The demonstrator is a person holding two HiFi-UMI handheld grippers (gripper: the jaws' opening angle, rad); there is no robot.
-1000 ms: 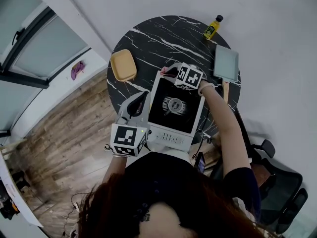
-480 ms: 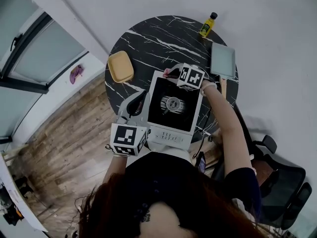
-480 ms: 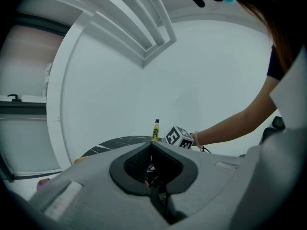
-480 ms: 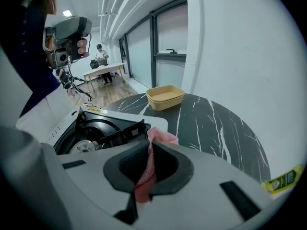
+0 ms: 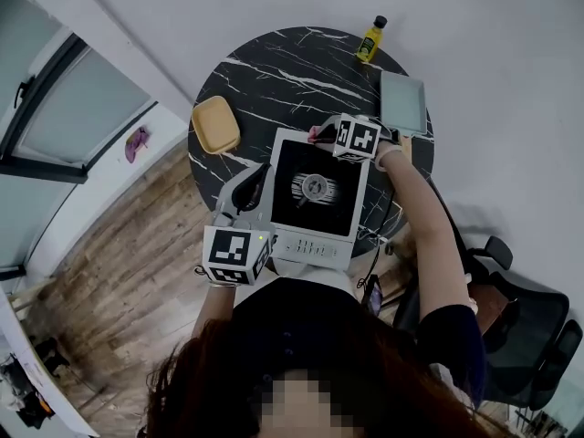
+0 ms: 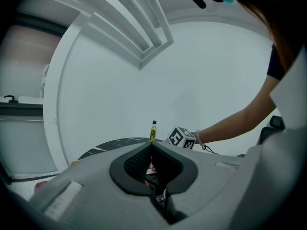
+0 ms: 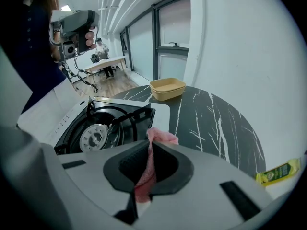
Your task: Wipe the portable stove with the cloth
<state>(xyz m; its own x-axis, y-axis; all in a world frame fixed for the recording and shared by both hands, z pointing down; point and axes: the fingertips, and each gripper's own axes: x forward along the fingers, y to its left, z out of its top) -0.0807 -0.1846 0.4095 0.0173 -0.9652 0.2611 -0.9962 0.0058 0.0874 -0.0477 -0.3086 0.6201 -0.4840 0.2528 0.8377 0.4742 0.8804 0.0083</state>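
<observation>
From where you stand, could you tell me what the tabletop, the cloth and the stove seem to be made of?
Tabletop: black marble or a marble-look surface, smooth, judging by the white veins.
Cloth: soft pink fabric, matte, crumpled where the right gripper pinches it.
Stove: probably white painted metal, going by its smooth, even body; I can't be certain.

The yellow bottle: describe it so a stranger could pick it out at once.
Start at the round black marble table. At its far edge from the person, beyond the grey tray, stands the yellow bottle. It is the only upright, dark-capped thing there; the tray and the tan container lie low.
</observation>
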